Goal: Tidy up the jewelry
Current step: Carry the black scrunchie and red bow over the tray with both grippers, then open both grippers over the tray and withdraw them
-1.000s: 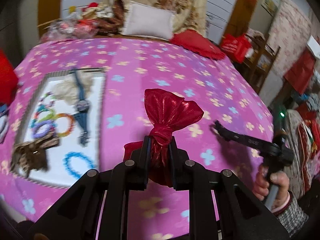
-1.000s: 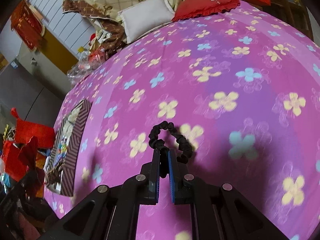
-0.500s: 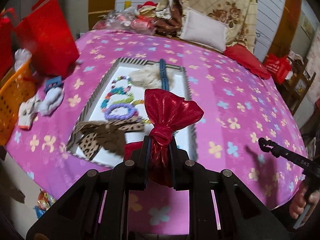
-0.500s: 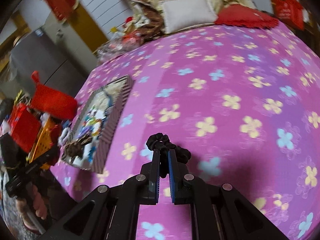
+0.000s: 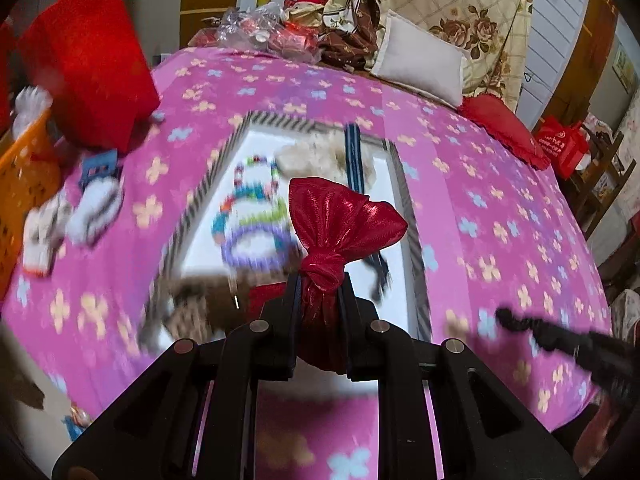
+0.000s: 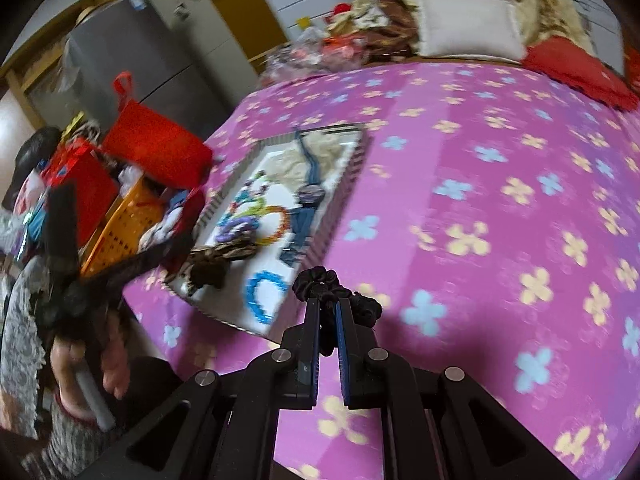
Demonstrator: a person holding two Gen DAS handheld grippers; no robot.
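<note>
Your left gripper (image 5: 319, 292) has its fingers clamped on the knot of the red bow (image 5: 340, 224), held above the tray (image 5: 404, 184) on the bed. It's soft, light, crushable; grip the knot. Your right gripper (image 6: 327, 316) pinches a limp black scrunchie (image 6: 320, 280).

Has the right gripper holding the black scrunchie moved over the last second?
Yes. The right gripper, shut on the black scrunchie, has swung left toward the striped-rim jewelry tray.

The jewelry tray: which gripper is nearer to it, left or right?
Left. The left gripper hangs above the tray's near end; the right gripper is beside its corner, over the bedspread.
</note>
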